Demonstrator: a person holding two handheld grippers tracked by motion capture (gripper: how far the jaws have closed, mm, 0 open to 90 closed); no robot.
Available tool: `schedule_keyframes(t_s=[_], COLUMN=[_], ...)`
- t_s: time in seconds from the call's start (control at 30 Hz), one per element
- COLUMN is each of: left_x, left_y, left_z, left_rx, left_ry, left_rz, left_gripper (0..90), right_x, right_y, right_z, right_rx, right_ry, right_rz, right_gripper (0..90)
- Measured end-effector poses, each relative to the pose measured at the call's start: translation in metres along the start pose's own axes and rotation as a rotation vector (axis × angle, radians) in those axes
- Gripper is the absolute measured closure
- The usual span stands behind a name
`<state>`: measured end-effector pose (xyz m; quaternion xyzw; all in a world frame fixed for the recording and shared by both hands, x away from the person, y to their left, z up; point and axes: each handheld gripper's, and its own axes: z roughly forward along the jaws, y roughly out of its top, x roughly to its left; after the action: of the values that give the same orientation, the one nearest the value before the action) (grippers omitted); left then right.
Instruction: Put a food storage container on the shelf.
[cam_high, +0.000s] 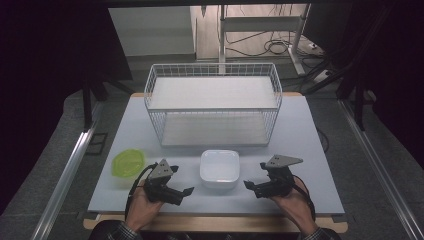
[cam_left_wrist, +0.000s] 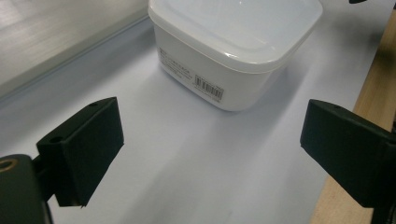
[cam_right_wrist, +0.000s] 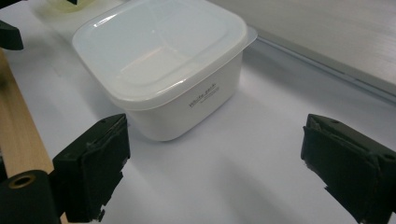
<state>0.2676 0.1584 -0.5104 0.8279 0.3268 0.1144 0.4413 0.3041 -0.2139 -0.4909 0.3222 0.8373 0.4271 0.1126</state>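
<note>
Centrally in the lower half of the high view sits a white lidded container (cam_high: 219, 169), square with rounded corners, standing upright on the pale table (cam_high: 300, 130) with its lid on. In the left gripper view the container (cam_left_wrist: 233, 42) fills the upper middle of the frame, a barcode label (cam_left_wrist: 208, 87) on the side wall facing the camera. In the right gripper view it (cam_right_wrist: 163, 65) lies in the upper left, with small printed lettering on its near wall.

Just left of the container in the high view is the left gripper (cam_high: 182, 192), held in a hand at the bottom edge; its jaws stand wide apart with nothing between them, and in its own view only bare table lies between the two black jaws, the container a little beyond them. Just right of the container is the right gripper (cam_high: 251, 186), likewise held from the bottom edge; its jaws are also spread wide and grip nothing, the container sitting ahead of them and apart from both. Each gripper points inward toward the container from its own side.

Farther out, a yellow-green round lid or bowl (cam_high: 128, 162) rests at the lower left of the table, beside the left gripper. Above the container, across the upper middle of the high view, stands a white wire basket (cam_high: 212, 107), two-tiered.
</note>
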Motion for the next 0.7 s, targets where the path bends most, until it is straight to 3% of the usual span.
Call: schedule_keyframes(t_s=[0.27,0.4,0.53,0.7], left_x=[-0.001,0.000,0.002,0.004], left_y=[0.005,0.008,0.013,0.024], left_z=[0.004,0.006,0.007,0.011], left_rx=[0.024,0.024,0.022,-0.005], left_ry=[0.011,-0.012,-0.017,-0.048], left_rz=[0.000,-0.026,-0.039,-0.065], left_gripper=[3.2,2.6,4.5,13.6], right_x=[0.001,0.004,0.003,0.000], right_y=[0.002,0.006,0.009,0.016], right_z=[0.003,0.004,0.003,0.003], right_rx=[0.014,0.018,0.023,0.039], right_ry=[-0.012,-0.022,-0.008,0.027], right_rz=[-0.026,-0.031,-0.011,0.023], right_gripper=[3.5,3.6,10.9,24.1])
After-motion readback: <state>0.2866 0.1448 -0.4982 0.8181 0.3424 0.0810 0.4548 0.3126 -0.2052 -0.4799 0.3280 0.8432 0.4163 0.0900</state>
